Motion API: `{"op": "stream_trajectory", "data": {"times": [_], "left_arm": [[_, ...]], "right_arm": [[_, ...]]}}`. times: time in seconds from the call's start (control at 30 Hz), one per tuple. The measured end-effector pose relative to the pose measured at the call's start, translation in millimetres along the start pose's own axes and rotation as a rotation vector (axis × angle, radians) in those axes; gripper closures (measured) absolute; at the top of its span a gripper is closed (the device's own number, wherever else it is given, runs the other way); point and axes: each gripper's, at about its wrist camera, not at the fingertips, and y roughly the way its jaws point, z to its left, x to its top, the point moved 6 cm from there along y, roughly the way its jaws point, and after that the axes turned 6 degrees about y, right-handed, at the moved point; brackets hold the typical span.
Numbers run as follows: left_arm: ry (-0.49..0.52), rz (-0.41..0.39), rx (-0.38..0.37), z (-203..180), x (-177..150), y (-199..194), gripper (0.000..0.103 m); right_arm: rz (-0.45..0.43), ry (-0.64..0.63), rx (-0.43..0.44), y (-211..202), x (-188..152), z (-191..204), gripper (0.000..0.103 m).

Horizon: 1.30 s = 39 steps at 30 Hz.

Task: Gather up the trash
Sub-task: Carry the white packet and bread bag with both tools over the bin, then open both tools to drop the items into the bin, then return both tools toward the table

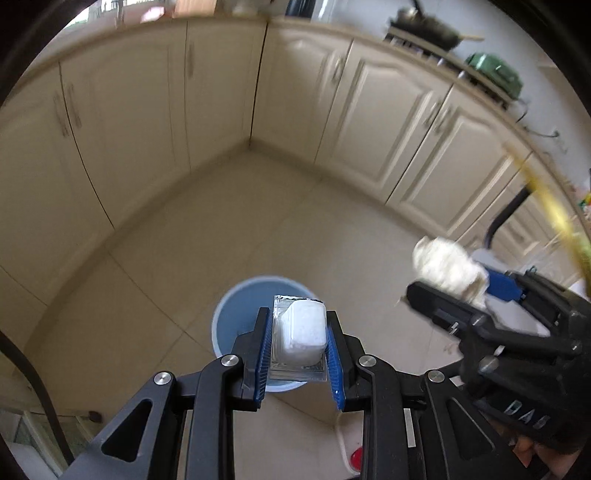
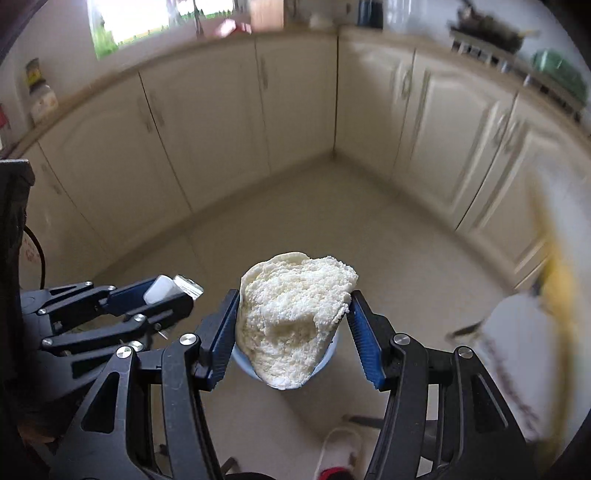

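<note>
2 grippers' loads hide most of the blue bin (image 1: 236, 314).

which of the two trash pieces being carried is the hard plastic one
The small white container in clear wrap, in the left claw; the right claw holds crumbly bread.

Cream cabinets (image 1: 369, 122) line a tiled floor (image 1: 236, 229); a dark pan (image 1: 424, 24) sits above.
</note>
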Motion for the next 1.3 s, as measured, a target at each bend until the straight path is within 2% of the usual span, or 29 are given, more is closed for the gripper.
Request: {"op": "stream_trajectory", "data": {"times": [0.03, 0.13, 0.23, 0.3, 0.33, 0.43, 0.6, 0.63, 0.77, 0.93, 1.1, 1.2, 1.3], "left_arm": [[-0.008, 0.021, -0.005, 5, 3, 14, 0.080], [-0.021, 0.080, -0.011, 17, 10, 58, 0.079], [-0.019, 0.134, 0.030, 36, 19, 94, 0.078], [-0.040, 0.168, 0.022, 51, 26, 113, 0.071], [-0.051, 0.178, 0.019, 55, 29, 119, 0.064], [-0.083, 0.182, 0.060, 74, 37, 128, 0.056], [-0.120, 0.184, 0.081, 91, 46, 131, 0.052], [-0.127, 0.183, 0.087, 82, 47, 128, 0.052], [-0.164, 0.165, 0.104, 82, 49, 111, 0.052], [-0.171, 0.106, 0.129, 76, 41, 66, 0.052], [-0.173, 0.008, 0.156, 54, 45, -1, 0.052], [-0.164, -0.092, 0.195, 42, 51, -54, 0.050], [-0.154, -0.195, 0.236, 21, 56, -107, 0.037]], "right_arm": [[0.053, 0.009, 0.006, 24, -4, -4, 0.048], [0.132, 0.049, 0.024, 70, -12, -18, 0.048], [0.201, 0.077, 0.026, 109, -20, -30, 0.048], [0.232, 0.081, 0.030, 129, -25, -35, 0.048], [0.244, 0.085, 0.038, 137, -25, -37, 0.048], [0.269, 0.099, 0.060, 155, -29, -40, 0.047], [0.276, 0.103, 0.097, 170, -31, -33, 0.045], [0.276, 0.101, 0.103, 170, -31, -30, 0.043], [0.257, 0.087, 0.106, 163, -26, -18, 0.023], [0.221, 0.078, 0.108, 140, -13, -6, 0.018], [0.145, 0.061, 0.093, 85, -1, 9, 0.014], [0.068, 0.039, 0.072, 37, 8, 19, 0.011], [-0.029, 0.023, 0.049, -20, 16, 28, 0.010]]}}
